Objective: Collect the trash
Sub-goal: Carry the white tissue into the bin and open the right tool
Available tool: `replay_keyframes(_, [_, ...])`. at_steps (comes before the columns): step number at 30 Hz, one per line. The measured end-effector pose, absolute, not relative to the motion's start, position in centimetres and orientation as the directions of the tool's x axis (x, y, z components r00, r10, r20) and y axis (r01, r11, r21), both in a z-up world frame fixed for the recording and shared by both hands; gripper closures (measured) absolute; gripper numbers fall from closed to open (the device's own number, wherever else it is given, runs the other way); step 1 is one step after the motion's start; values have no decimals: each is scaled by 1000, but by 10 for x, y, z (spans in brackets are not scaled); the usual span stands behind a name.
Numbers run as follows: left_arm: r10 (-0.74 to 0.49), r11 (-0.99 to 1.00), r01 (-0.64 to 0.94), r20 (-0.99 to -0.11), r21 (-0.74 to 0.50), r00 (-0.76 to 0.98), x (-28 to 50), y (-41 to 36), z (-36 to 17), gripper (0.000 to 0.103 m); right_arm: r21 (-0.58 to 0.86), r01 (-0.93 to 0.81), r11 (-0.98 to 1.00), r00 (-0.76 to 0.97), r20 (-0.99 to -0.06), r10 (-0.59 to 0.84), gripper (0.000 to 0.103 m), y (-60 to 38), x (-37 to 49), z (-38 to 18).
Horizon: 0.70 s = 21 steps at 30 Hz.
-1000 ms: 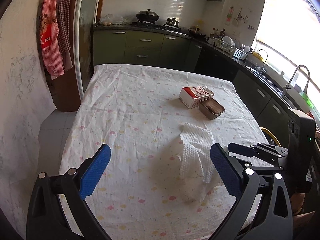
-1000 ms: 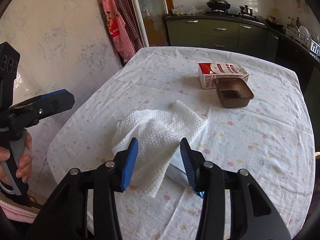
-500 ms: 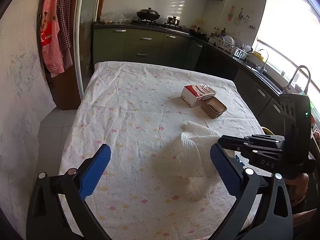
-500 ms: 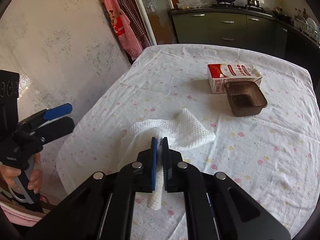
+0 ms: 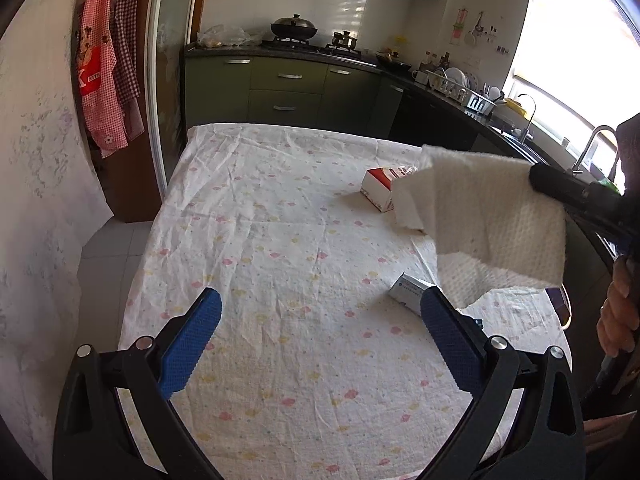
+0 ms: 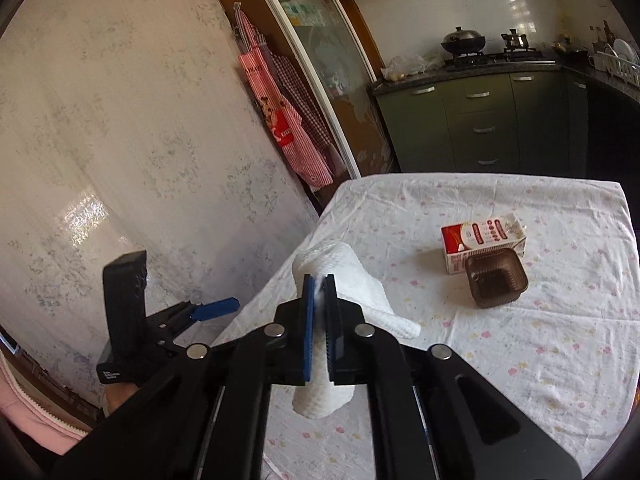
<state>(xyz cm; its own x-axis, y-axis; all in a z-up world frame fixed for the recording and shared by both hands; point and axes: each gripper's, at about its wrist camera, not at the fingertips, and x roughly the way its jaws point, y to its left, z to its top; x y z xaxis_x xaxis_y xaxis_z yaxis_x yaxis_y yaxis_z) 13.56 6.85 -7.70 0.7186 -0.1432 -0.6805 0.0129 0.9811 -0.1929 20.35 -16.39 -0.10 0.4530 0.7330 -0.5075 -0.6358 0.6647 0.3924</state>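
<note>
Paper towel hung clear of the table in our right gripper, whose blue pads were clamped tight on a fold of it. A second before, the towel had lain crumpled on the flowered cloth with those jaws open on either side of it; they closed, and we lifted it off the surface. In the left wrist view the sheet draped from the black fingers above the near right part of the table. Lifting it uncovered a small grey-and-white packet on the cloth, just beyond the left claw's right pad. Our left gripper stayed wide open and empty, low over the near edge. Farther back, a red-and-white carton lay on its side with a brown plastic tray touching it. We judged the first piece of rubbish secured. No bin showed in either view, so where the towel should go remained unclear; the packet, carton and tray were left to collect.
</note>
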Motion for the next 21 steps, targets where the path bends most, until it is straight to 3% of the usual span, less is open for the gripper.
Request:
replay_keyframes(6, [-165,981,48,-680,-187,714,135,57,-75,5,356,-604,713,558,-449,698,98,-201,194,31])
replay_keyframes(10, [-183,981,82,-683,-178,707,136,44,-74,5,323,-499,805,667,-451,594,98,-251,190,36])
replay_keyframes(16, [-207,978,119,-703,-173,680,145,22,-82,5,270,-212,939,791,-518,327,98,-348,189,14])
replay_keyframes(21, [-227,974,157,-717,-164,659,153,-4,-87,5,241,-11,971,779,-606,159,97,-418,200,-27])
